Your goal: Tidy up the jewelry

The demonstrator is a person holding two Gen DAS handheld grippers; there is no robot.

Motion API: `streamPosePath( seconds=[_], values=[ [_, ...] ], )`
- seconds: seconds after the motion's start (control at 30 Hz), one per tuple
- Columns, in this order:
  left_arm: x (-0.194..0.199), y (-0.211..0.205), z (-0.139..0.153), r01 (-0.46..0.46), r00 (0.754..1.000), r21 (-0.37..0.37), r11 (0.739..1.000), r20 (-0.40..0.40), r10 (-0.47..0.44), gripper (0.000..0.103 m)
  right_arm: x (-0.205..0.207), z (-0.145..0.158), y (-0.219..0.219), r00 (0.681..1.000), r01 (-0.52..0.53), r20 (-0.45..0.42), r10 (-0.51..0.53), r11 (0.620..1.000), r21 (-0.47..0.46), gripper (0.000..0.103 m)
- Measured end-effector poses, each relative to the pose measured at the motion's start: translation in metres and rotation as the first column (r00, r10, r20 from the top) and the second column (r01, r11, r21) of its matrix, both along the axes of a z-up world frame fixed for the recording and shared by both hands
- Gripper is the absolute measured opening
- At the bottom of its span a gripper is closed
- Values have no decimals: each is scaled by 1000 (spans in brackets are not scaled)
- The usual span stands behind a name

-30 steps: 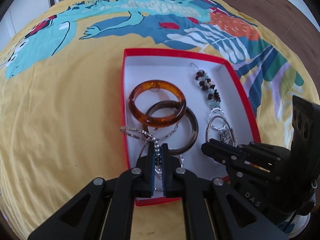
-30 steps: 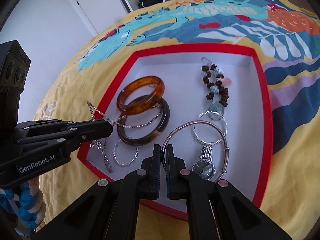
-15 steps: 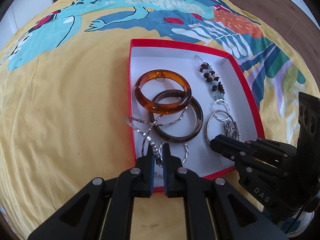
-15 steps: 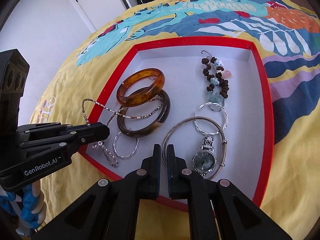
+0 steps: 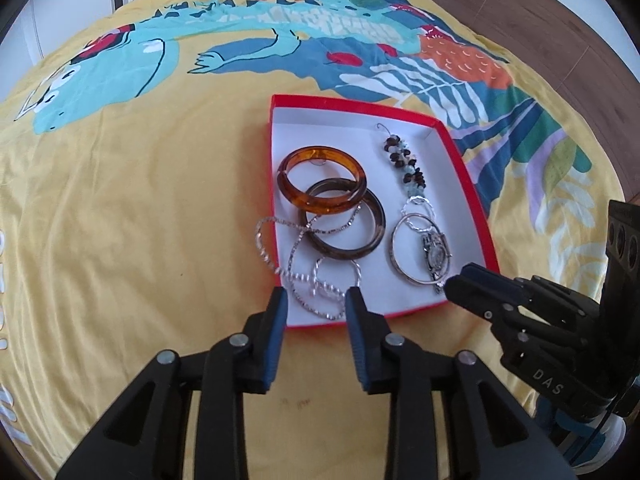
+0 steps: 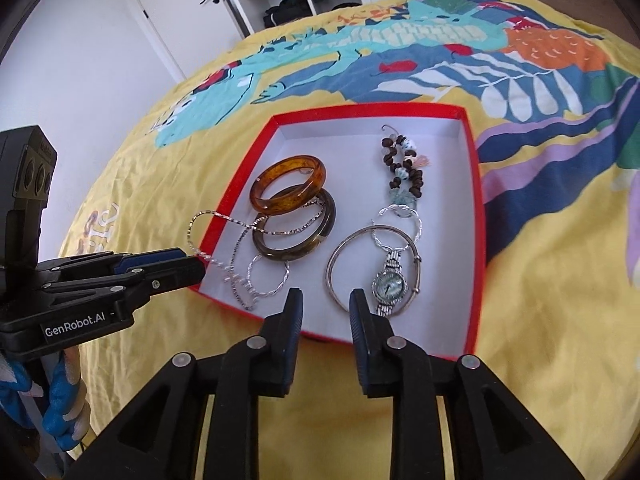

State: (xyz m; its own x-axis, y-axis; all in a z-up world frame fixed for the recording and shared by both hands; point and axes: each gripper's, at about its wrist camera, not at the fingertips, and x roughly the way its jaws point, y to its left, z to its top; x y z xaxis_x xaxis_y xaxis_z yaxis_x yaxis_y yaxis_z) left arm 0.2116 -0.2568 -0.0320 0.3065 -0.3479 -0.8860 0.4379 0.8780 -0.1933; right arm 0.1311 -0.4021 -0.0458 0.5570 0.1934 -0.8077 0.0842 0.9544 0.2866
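Evidently, the left tool (image 5: 314,300), pinched on the silver chain (image 5: 298,264) half a second earlier, now stood spread, leaving it draped across the red box (image 5: 468,184) rim, while the right tool (image 6: 324,300) had likewise spread, empty.

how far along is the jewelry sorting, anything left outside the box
Mostly done: the amber bangle, dark bangle, beaded strand, silver bangle and watch lie inside the red box. Nothing is in hand; left gripper and right gripper are open. Left: the silver chain loops over the box's rim onto the bedspread.
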Motion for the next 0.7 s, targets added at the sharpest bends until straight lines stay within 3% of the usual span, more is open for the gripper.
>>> streamPosePath(
  seconds=[0.4, 0.53, 0.7],
  values=[
    [-37, 32, 28, -52, 998, 5, 999, 45, 51, 30, -32, 26, 13, 998, 48, 32, -48, 999, -13, 41],
    [-52, 49, 46, -105, 990, 11, 994, 101, 103, 30, -41, 39, 28, 997, 48, 54, -47, 999, -20, 47],
    [-73, 74, 72, -174, 968, 20, 985, 188, 167, 39, -54, 59, 50, 996, 38, 86, -36, 999, -31, 54]
  ],
)
